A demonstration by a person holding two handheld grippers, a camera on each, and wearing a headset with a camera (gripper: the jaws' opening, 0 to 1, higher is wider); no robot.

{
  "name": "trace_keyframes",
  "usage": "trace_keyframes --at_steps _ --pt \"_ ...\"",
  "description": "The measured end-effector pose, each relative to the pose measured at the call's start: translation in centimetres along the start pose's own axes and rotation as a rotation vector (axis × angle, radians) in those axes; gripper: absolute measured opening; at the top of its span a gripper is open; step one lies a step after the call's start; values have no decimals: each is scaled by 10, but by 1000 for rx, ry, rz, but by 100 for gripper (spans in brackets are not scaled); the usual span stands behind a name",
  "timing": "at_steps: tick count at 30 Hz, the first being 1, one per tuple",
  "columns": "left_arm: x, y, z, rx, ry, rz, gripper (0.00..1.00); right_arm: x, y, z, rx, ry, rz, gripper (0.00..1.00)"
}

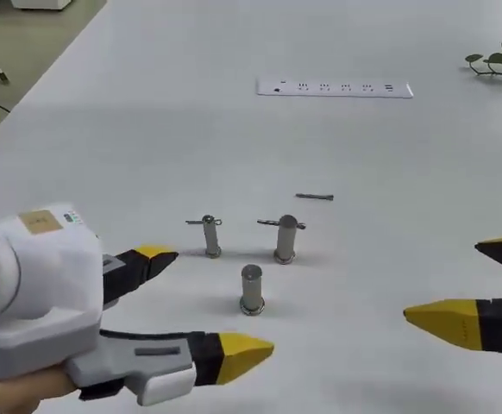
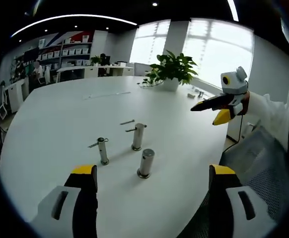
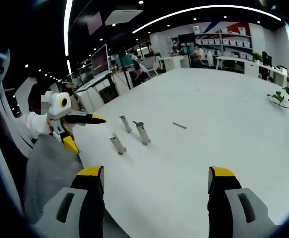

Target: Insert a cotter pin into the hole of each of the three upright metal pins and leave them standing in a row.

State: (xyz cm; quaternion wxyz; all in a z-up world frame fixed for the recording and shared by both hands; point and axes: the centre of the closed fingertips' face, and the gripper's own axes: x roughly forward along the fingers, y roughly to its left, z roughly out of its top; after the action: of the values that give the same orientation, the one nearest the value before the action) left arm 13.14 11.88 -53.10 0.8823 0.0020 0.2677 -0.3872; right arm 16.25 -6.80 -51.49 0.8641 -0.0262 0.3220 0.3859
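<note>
Progress is standing at two of three, judging by the head view. The left claw (image 1: pixel 223 301) is hovering with its jaws spread and gripping nothing. Just ahead of its tips the bare pin (image 1: pixel 251 289) is standing upright on the counter (image 1: pixel 147 129) with no cotter through it. Farther out from that claw, the first fitted pin (image 1: pixel 210 236) and the second fitted pin (image 1: pixel 285 239) are standing side by side, each carrying a cotter crosswise near its top. The loose cotter pin (image 1: pixel 314 197) is lying flat beyond them, well apart from both claws. The right claw (image 1: pixel 442 282) is hanging off to the side, jaws likewise spread and empty.

In the left gripper view, the bare pin (image 2: pixel 145 163) is sitting nearest, almost centred between that claw's open jaws. The fitted pair is standing behind it, and the loose cotter pin (image 2: pixel 127 122) is lying farther out again.

In the right gripper view, the loose cotter pin (image 3: pixel 179 126) is lying ahead of the open jaws, while the bare pin (image 3: pixel 117 144) is standing near the left claw (image 3: pixel 91 134).

One insertion is probably outstanding. The bare pin is also standing nearer the claws than the pair, so the row looks unfinished.
</note>
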Motion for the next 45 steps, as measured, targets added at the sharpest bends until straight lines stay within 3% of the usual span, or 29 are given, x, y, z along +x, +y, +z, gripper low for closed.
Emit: trace_keyframes --at_steps 1,6,9,15,19,22,26,31,35,40,43,45 --pt "-1 -1 1 6 -2 -5 98 0 -2 2 -5 2 -2 84" --pt "-7 -7 1 23 12 -33 99 5 -12 14 -44 17 -8 84" --pt "-11 -10 2 -18 -10 -61 99 9 -18 22 -80 34 -6 84" --pt "-19 -4 -2 -41 -13 -34 99 20 -31 37 -163 94 -4 84" --pt "-25 1 1 -56 -29 -16 99 30 -35 42 -246 161 24 80" --pt "-29 4 1 -65 -31 -3 99 44 -38 51 -259 170 45 81" --pt "-33 7 1 -73 -34 10 99 59 -42 57 -331 212 77 78" --pt "-42 11 9 -86 -80 38 96 82 -52 65 -422 274 111 73" --pt "-51 12 13 -92 -102 46 96 100 -49 71 -461 287 133 71" --pt "-61 21 8 -90 -87 84 95 122 -47 69 -527 339 160 62" --pt "-67 27 4 -138 -77 102 91 136 -46 71 -611 353 177 55" --pt "-72 29 5 -139 -90 116 89 145 -47 70 -637 369 177 48"
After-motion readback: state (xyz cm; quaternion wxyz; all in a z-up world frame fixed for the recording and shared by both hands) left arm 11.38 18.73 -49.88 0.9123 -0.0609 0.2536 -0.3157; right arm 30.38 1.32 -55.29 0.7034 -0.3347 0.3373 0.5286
